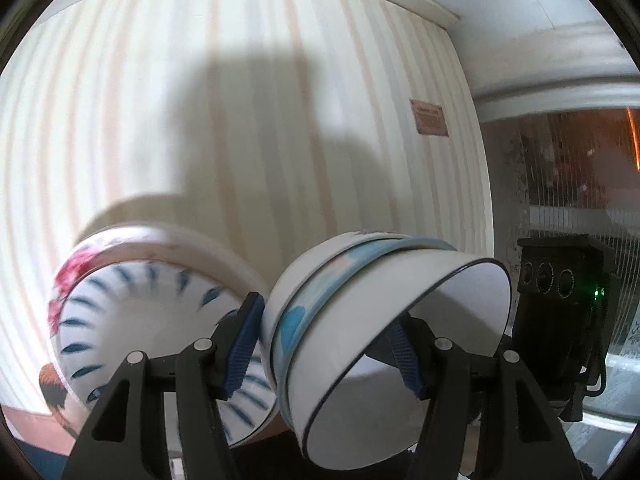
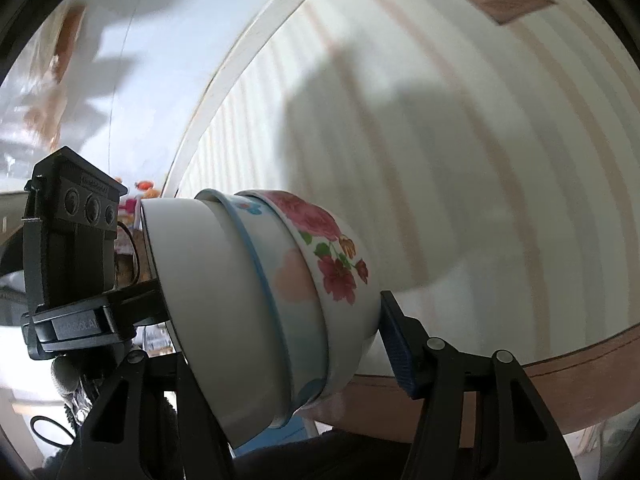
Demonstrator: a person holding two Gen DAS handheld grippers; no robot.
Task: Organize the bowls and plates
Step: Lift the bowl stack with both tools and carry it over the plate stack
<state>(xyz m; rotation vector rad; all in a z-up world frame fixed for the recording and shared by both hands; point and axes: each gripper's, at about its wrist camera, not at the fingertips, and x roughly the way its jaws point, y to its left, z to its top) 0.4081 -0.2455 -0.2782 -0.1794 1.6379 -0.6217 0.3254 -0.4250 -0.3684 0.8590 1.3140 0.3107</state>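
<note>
My left gripper [image 1: 324, 348] is shut on a nested stack of bowls [image 1: 360, 320]: a plain white bowl with a dark rim, a blue-rimmed bowl with pastel shapes and another white one, held tilted on their side in the air. A separate bowl with red flowers and blue dashes [image 1: 152, 316] sits to the left behind my left finger. In the right wrist view my right gripper [image 2: 280, 348] spans the same stack [image 2: 248, 304], with the rose-printed bowl [image 2: 332, 256] against the right finger [image 2: 396, 356]. The left finger is hidden behind the stack. The other gripper's body [image 2: 72, 240] is at the left.
A striped cream wall [image 1: 280, 100] with a small brown plaque [image 1: 430, 118] fills the background. A brown ledge [image 2: 560, 392] runs along the lower right. The other gripper's black body [image 1: 560, 300] shows at the right, before a window area.
</note>
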